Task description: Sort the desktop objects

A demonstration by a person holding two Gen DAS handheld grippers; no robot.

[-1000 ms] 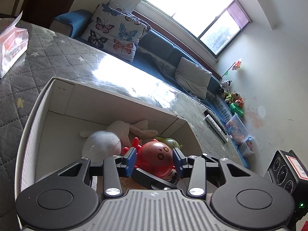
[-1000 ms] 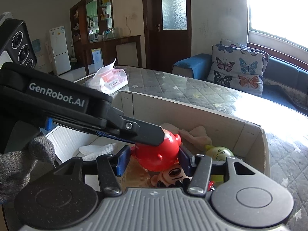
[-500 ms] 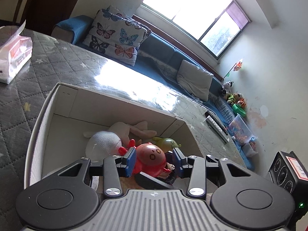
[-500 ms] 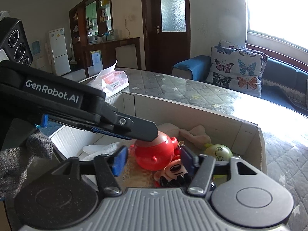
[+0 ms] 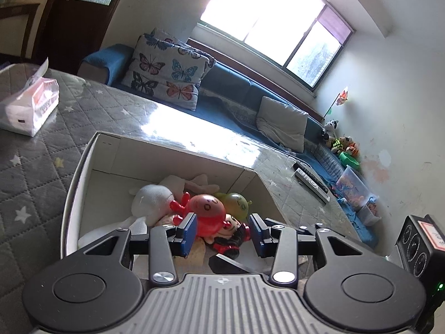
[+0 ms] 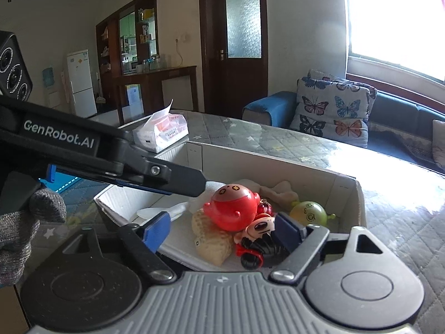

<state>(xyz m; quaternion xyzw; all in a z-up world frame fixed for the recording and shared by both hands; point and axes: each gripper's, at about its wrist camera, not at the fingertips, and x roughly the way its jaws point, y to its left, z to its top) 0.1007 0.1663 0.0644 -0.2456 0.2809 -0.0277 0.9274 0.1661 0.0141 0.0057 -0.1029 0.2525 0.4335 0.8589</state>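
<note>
A white cardboard box (image 5: 83, 164) (image 6: 347, 192) stands on the grey quilted table. In it lie a red round toy (image 5: 207, 213) (image 6: 232, 210), a green-yellow face toy (image 5: 236, 201) (image 6: 307, 211), a white plush (image 5: 151, 200), a red-and-black figure (image 5: 232, 238) (image 6: 258, 239) and a tan peanut-shaped toy (image 6: 211, 240). My left gripper (image 5: 222, 232) is open above the box, the red toy lying free below its blue pads. My right gripper (image 6: 222, 229) is open and empty over the box's near edge. The left gripper's arm (image 6: 111, 161) crosses the right wrist view.
A tissue pack (image 5: 30, 105) (image 6: 161, 130) lies on the table beyond the box. Remote controls (image 5: 310, 179) lie at the table's far right. A blue sofa with butterfly cushions (image 5: 167, 72) runs behind the table.
My left gripper opened and let go of the red toy, which now rests on the pile in the box. Both grippers have drawn back and up from the toys.
</note>
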